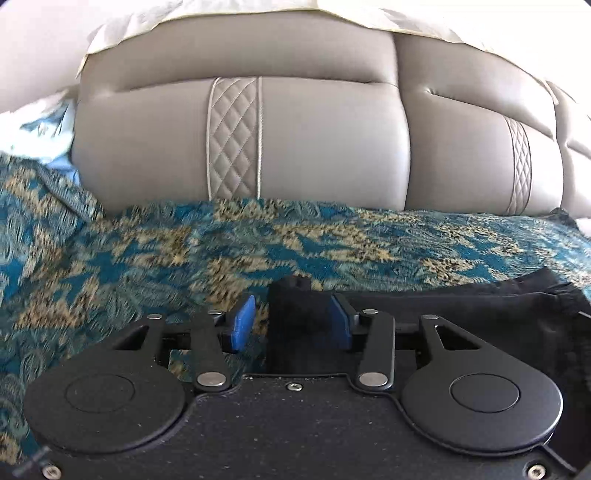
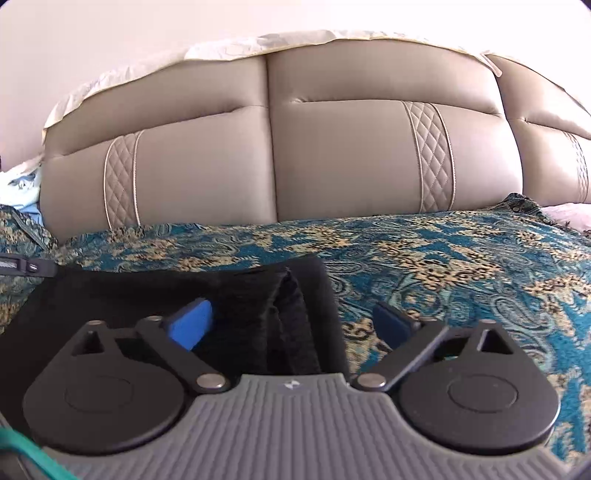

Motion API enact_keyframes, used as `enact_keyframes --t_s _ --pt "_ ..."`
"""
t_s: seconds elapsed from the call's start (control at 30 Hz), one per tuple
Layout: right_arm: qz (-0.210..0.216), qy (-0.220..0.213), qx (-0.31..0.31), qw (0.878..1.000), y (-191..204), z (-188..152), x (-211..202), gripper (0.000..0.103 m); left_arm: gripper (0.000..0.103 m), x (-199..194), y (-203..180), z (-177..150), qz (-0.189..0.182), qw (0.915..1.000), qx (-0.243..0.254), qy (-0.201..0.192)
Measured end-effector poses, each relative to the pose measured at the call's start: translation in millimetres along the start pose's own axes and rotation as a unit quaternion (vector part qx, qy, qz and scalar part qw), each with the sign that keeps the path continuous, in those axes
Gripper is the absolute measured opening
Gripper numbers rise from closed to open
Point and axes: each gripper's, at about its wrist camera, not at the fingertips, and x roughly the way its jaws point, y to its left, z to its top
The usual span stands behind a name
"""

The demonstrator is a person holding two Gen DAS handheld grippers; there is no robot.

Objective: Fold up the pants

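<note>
Left hand-held gripper (image 1: 291, 323) partly parted — right hand-held gripper (image 2: 293, 325) spread wide

This is a bedroom in a home. Ahead of the tongs rises a padded beige headboard (image 2: 332, 147) with quilted diamond strips, and beneath them spreads a teal and gold patterned bedspread (image 2: 461, 258). A plain pale wall (image 2: 147, 29) stands behind.

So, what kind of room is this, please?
Most likely a bedroom: a padded beige headboard stands against the wall, a blue-and-gold patterned bedspread covers the surface, and black pants lie on it.
</note>
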Motion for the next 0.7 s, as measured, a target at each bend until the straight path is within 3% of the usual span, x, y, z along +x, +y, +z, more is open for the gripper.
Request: enact_keyframes --t_s 0.13,0.33,0.47,0.57,0.7 --pt "0.006 0.025 0.006 1.0 -12.0 1.4 4.1 0.103 0.048 -11.9 15.8 -6.3 -0.018 0.9991 -0.013 0.036" --pt "0.047 0.067 0.03 0.996 -23.2 3.4 17.3 0.103 0.048 -17.6 26.8 -16.5 -0.034 0.9963 -0.025 0.075" --pt "0.066 0.078 0.015 0.995 -22.8 4.5 23.0 0.102 0.036 -15.3 22.7 -19.1 -0.048 0.9949 -0.023 0.086" --pt "0.08 0.086 0.012 0.993 -23.5 4.4 28.3 0.096 0.035 -11.9 18.0 -19.6 -0.064 0.9934 -0.026 0.092" --pt "0.093 0.085 -0.006 0.992 -18.8 4.9 31.3 0.083 0.037 -5.0 10.1 -19.0 -0.055 0.994 -0.016 0.093"
